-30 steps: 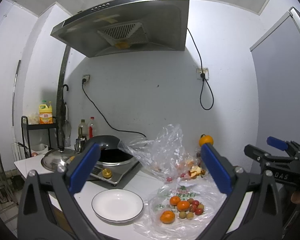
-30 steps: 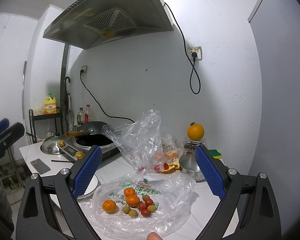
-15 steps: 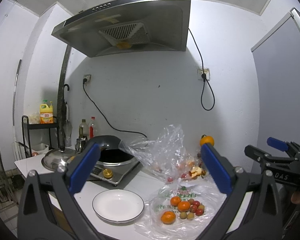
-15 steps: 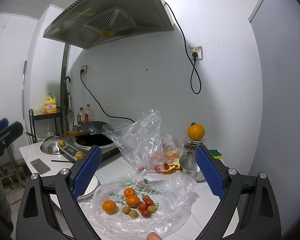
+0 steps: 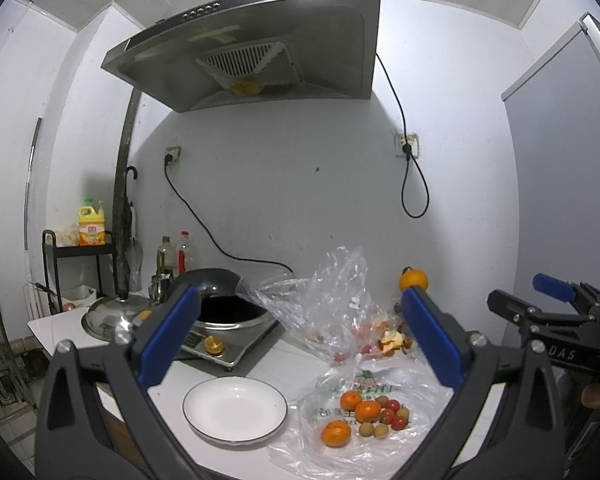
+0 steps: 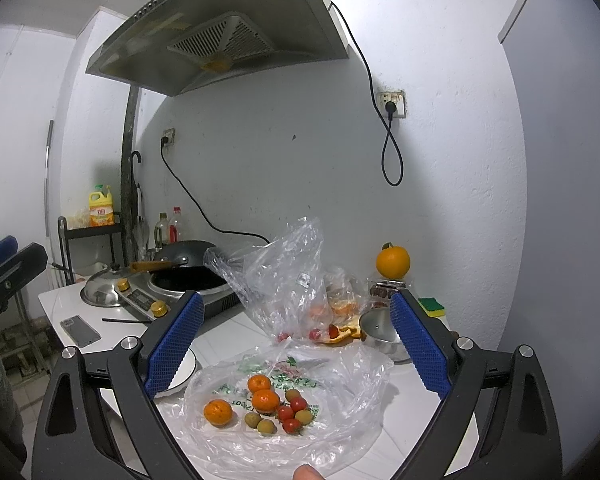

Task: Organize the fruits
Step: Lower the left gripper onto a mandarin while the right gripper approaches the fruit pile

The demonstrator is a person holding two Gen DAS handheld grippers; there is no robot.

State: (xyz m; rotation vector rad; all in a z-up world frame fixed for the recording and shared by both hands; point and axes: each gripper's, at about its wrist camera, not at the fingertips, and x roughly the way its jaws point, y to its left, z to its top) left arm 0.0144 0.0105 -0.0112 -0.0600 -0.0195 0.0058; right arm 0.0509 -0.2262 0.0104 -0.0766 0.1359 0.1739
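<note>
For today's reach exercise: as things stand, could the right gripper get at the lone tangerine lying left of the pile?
Probably yes. The right gripper is open above the flattened bag, and the tangerine lies uncovered, apart from the pile.

Crinkly clear plastic bag [image 6: 284,432], glossy white plate [image 5: 235,408] (ceramic-looking), brushed-metal hood [image 5: 252,56].

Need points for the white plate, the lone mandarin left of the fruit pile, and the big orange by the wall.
plate [image 5: 236,408]: left wrist view, bare centre of the dish.
lone mandarin [image 6: 217,412]: right wrist view, middle of its peel.
big orange [image 6: 393,261]: right wrist view, middle of its front face.
</note>
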